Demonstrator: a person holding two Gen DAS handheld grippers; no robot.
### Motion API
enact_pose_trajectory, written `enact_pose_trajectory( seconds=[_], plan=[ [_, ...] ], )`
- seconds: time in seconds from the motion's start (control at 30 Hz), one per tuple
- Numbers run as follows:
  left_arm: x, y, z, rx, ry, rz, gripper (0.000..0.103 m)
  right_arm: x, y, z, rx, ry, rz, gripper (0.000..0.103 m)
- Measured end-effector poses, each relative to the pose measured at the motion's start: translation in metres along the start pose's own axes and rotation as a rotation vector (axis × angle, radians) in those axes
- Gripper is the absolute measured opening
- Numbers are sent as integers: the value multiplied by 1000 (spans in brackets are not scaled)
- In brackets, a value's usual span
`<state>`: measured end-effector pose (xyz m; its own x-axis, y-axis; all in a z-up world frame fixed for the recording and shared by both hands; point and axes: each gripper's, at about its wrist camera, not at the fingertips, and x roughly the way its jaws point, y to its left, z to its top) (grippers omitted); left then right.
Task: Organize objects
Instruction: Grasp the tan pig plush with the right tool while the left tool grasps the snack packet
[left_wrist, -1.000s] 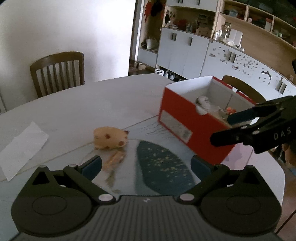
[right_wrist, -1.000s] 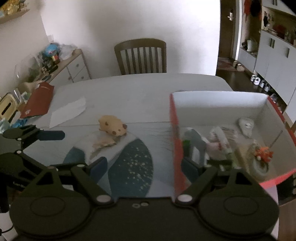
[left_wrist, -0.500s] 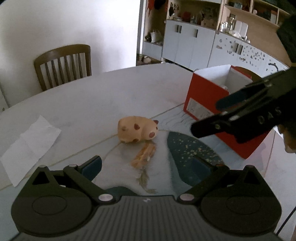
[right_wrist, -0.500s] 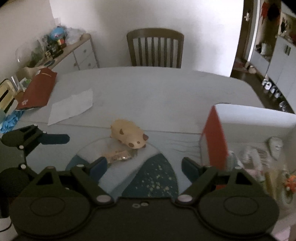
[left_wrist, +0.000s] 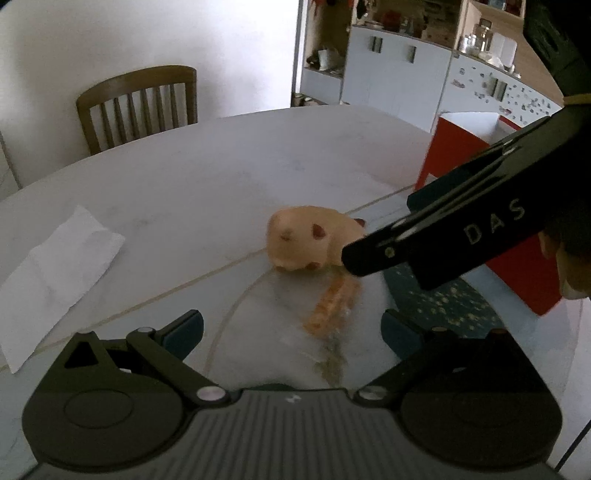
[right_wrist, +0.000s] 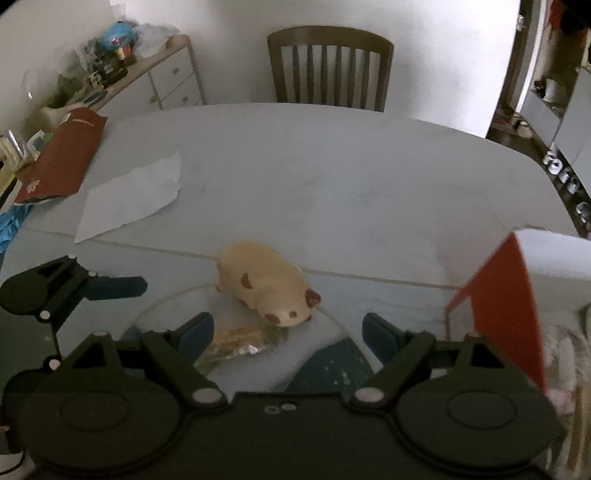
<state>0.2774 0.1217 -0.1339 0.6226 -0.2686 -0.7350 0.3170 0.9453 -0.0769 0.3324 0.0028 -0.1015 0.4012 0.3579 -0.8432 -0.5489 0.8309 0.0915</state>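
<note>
A tan toy pig with brown spots (left_wrist: 306, 240) (right_wrist: 266, 284) lies on the round table, on a placemat with a dark teal patch (left_wrist: 443, 299). A crinkled orange snack wrapper (left_wrist: 332, 302) (right_wrist: 236, 341) lies just in front of it. My left gripper (left_wrist: 291, 328) is open and empty, a short way before the wrapper. My right gripper (right_wrist: 288, 328) is open over the wrapper, close to the pig and touching nothing. In the left wrist view the right gripper (left_wrist: 380, 229) reaches in from the right and covers the pig's right end.
A red cardboard box (left_wrist: 458, 155) (right_wrist: 506, 306) holding small toys stands at the right. A white sheet of paper (left_wrist: 55, 277) (right_wrist: 133, 195) lies at the left, with a red envelope (right_wrist: 62, 158) beyond it. A wooden chair (right_wrist: 328, 66) stands behind the table.
Both grippers have come down and closer to the pig, which looks larger. The red box has slid toward the right edge of both views. The right gripper now overlaps the pig in the left view.
</note>
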Motion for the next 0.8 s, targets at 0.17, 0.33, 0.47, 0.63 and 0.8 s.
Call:
enact_pose_trajectory(
  seconds=[0.17,0.33,0.47,0.63,0.8],
  plan=[
    [8,0,-2,9,-5,-3,103,16,2,8,-21,16,16,87],
    [16,-8,-5,27,-6,-21,103,31,4,15,-38,36,35,87],
    [23,-14,-8,40,1,-35,102,40,5,17,-42,51,48,86],
    [27,-22,-12,77,-8,-22,97,46,4,20,-52,59,50,84],
    [25,-30,-13,114,-24,4,72,50,3,20,-47,58,67,80]
  ],
)
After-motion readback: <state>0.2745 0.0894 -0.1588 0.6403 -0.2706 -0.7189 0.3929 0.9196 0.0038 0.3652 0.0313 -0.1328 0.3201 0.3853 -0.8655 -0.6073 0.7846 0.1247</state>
